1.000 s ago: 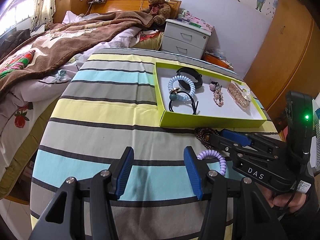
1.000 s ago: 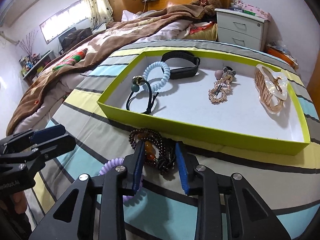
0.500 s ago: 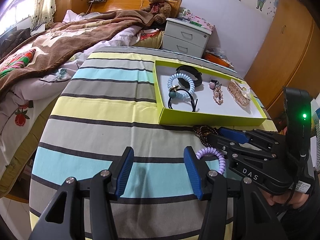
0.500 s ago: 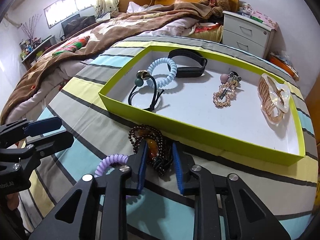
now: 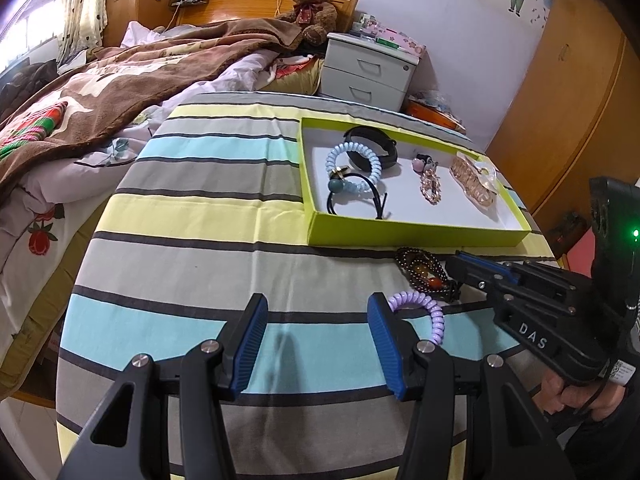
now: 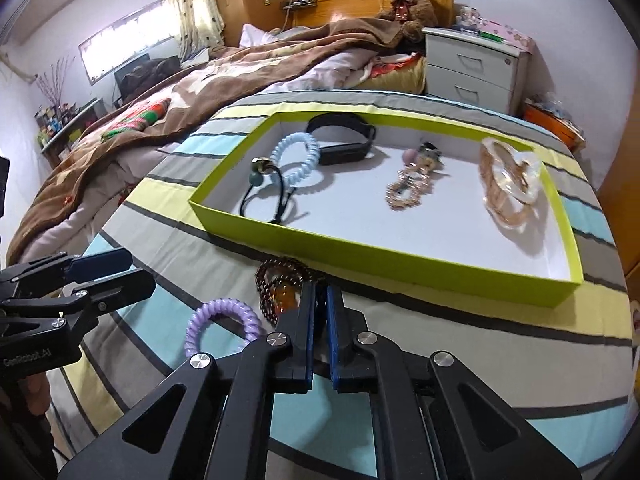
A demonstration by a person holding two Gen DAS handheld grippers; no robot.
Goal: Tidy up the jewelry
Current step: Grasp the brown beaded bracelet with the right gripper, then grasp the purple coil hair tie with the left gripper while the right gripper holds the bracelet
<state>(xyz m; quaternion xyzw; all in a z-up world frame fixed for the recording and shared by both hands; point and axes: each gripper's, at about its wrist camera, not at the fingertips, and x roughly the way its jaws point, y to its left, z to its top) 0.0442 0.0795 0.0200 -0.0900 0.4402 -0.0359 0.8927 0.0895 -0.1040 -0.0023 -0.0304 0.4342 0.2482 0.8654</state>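
A dark beaded bracelet [image 6: 276, 284] with an amber bead lies on the striped cloth just in front of the green tray [image 6: 384, 262]. My right gripper [image 6: 320, 292] is shut on its near side; it also shows in the left wrist view [image 5: 460, 266] at the bracelet [image 5: 420, 266]. A purple coil hair tie [image 6: 224, 320] lies to the left. My left gripper [image 5: 316, 308] is open and empty above the cloth, its right finger beside the purple coil [image 5: 428, 312]. The tray [image 5: 416, 234] holds a blue coil tie, black bands, a gold chain and a hair claw.
The table with the striped cloth [image 5: 208, 216] ends at a rounded near edge. A bed with a brown blanket [image 5: 120, 80] lies to the left, a white nightstand [image 5: 368, 72] behind, a wooden wardrobe [image 5: 580, 100] to the right.
My right gripper's fingers have closed from a wide gap to nearly together on the beaded bracelet. My left gripper has stayed open in place.
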